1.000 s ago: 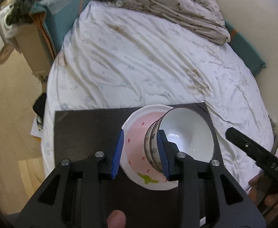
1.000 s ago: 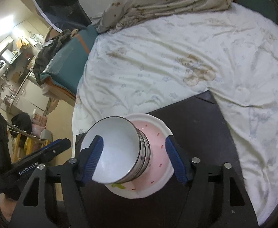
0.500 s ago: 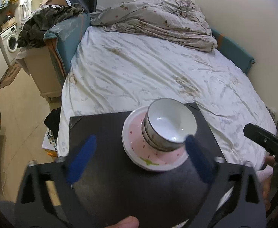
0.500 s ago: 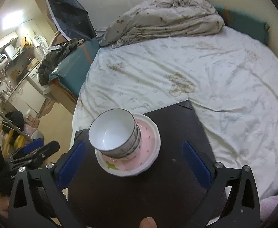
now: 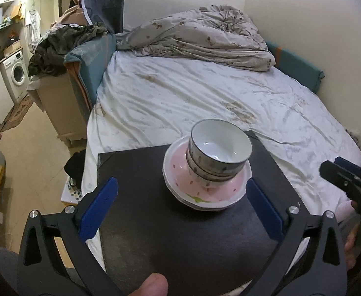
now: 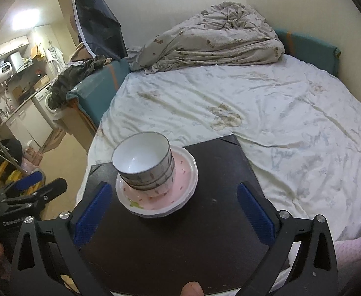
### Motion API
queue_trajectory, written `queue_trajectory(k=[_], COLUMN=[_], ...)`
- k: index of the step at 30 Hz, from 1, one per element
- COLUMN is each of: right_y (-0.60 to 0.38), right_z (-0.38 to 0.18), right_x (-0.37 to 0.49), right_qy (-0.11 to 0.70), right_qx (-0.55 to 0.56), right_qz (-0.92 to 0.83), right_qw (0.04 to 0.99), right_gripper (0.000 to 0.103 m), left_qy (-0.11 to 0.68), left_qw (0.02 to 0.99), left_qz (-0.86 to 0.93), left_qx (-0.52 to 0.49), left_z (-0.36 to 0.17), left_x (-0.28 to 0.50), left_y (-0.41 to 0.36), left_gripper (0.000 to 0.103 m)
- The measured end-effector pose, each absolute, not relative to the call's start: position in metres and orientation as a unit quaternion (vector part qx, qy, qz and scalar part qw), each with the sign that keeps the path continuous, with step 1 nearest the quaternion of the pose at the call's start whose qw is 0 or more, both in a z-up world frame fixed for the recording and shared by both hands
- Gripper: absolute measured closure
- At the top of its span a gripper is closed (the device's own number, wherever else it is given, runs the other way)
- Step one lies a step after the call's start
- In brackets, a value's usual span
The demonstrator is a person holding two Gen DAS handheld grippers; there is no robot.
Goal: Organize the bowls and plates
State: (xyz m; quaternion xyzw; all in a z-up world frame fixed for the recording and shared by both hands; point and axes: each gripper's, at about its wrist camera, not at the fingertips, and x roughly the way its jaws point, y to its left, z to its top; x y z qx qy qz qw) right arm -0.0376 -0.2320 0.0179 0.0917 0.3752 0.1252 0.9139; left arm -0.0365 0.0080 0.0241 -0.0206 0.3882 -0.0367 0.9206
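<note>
A stack of white bowls [image 5: 217,157] with a dark rim and small patterned sides sits upright on stacked pink-and-white plates [image 5: 205,192], all on a dark board [image 5: 180,234] laid on the bed. In the right wrist view the bowls [image 6: 143,162] and plates [image 6: 178,185] sit left of centre on the board [image 6: 192,234]. My left gripper [image 5: 180,207] is open, pulled back near the board's front, with nothing between its blue pads. My right gripper [image 6: 173,214] is open too, also behind the stack and holding nothing.
The board lies at the foot of a bed with a pale sheet [image 5: 192,93] and a crumpled duvet [image 5: 200,37] at the far end. A teal cushion and a clothes pile [image 5: 64,46] flank the left side. Bare floor [image 5: 32,148] runs along the left.
Both grippers opened wide and drew back and up from the bowls. The top bowl, tilted a second ago between the left fingers, now rests level in the stack on the plates.
</note>
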Motion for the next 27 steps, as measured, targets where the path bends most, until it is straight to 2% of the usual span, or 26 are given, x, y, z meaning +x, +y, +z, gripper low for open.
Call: queue_trajectory(k=[5,16,27], right_y=[-0.227,-0.228,-0.208], right_z=[-0.007,-0.036,-0.04], right_x=[-0.044,-0.03,-0.028], right_qy=[0.384,0.413,0.415], right_qx=[0.082,0.127,0.078], right_qz=[0.12,0.12,0.115], right_qw=[0.912,0.894,0.899], right_gripper=[0.0,0.0,0.0], left_qy=[0.425,0.437,0.447], left_qw=[0.904,0.899,0.894], left_qz=[-0.034,0.018,0.005], left_qx=[-0.027,-0.026,-0.024], left_z=[0.002,-0.015,-0.025], left_x=[-0.042,-0.037,-0.03], left_y=[0.0,0.004,0.004], left_gripper=[0.0,0.0,0.0])
